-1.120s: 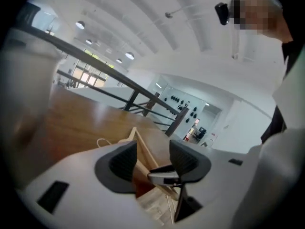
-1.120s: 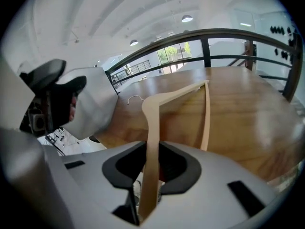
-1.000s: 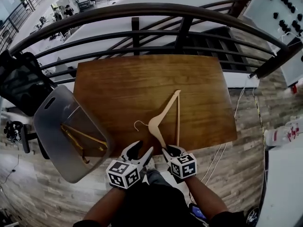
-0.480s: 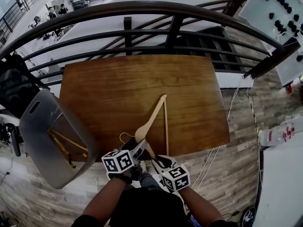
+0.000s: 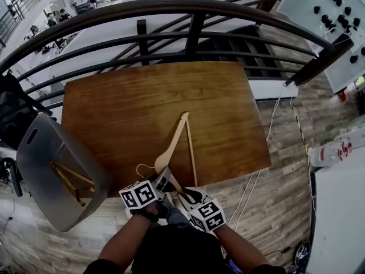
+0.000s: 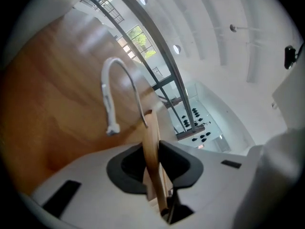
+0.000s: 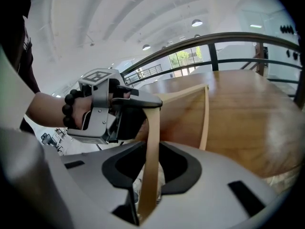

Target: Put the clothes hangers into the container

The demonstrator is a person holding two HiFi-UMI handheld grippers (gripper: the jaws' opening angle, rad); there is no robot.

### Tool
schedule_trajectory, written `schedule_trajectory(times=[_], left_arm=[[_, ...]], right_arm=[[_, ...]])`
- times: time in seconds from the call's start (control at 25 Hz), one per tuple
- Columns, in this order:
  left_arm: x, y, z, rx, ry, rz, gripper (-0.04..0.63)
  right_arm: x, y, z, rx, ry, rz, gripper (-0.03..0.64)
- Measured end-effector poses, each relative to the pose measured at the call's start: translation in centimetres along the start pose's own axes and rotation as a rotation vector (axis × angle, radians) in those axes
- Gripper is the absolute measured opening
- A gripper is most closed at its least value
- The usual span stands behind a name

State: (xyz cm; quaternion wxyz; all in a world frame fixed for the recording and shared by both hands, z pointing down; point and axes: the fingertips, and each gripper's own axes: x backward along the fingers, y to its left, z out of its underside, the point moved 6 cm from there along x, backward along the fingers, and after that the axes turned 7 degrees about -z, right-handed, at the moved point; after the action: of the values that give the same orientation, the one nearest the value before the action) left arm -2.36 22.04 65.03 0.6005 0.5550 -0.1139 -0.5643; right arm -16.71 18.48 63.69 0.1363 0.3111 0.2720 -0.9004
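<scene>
A pale wooden hanger (image 5: 174, 144) with a white wire hook (image 5: 142, 168) lies at the near edge of the brown table (image 5: 142, 96). My left gripper (image 5: 163, 181) is closing on its neck just below the hook; in the left gripper view the pads press on the wood (image 6: 151, 156) beneath the hook (image 6: 114, 87). My right gripper (image 5: 185, 194) is shut on the near arm of the same hanger (image 7: 151, 147), with the left gripper (image 7: 107, 111) a short way ahead of it. A grey container (image 5: 34, 153) leans at the table's left side and holds another hanger (image 5: 68, 178).
A dark metal railing (image 5: 171, 16) curves behind the table. A black chair (image 5: 11, 113) stands beyond the container. White cables (image 5: 256, 181) trail over the wood-look floor on the right, next to a white counter (image 5: 342, 210).
My left gripper, open beside the hanger a second ago, has moved onto the hanger's neck and closed there. The right gripper has kept its hold.
</scene>
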Motion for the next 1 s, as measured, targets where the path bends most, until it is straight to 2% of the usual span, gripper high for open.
schedule_trajectory(times=[0.16,0.4,0.64,1.0], left_arm=[[-0.1,-1.1,-0.3,0.028,-0.021,0.036,0.060],[0.5,-1.5,-1.4,0.059,-0.035,0.085,0.060],[1.8,-3.1,-2.9,0.003,-0.067,0.118,0.060],[5.1,-7.5,-7.1,-0.075,-0.155,0.224,0.063]], right_arm=[[-0.3,0.3,-0.3,0.069,0.011,0.012,0.107],[-1.5,0.8,-0.6,0.069,0.025,0.001,0.130],[-1.8,1.5,-1.8,0.109,0.028,0.007,0.118],[0.7,2.7,-7.3,0.172,-0.066,0.026,0.092]])
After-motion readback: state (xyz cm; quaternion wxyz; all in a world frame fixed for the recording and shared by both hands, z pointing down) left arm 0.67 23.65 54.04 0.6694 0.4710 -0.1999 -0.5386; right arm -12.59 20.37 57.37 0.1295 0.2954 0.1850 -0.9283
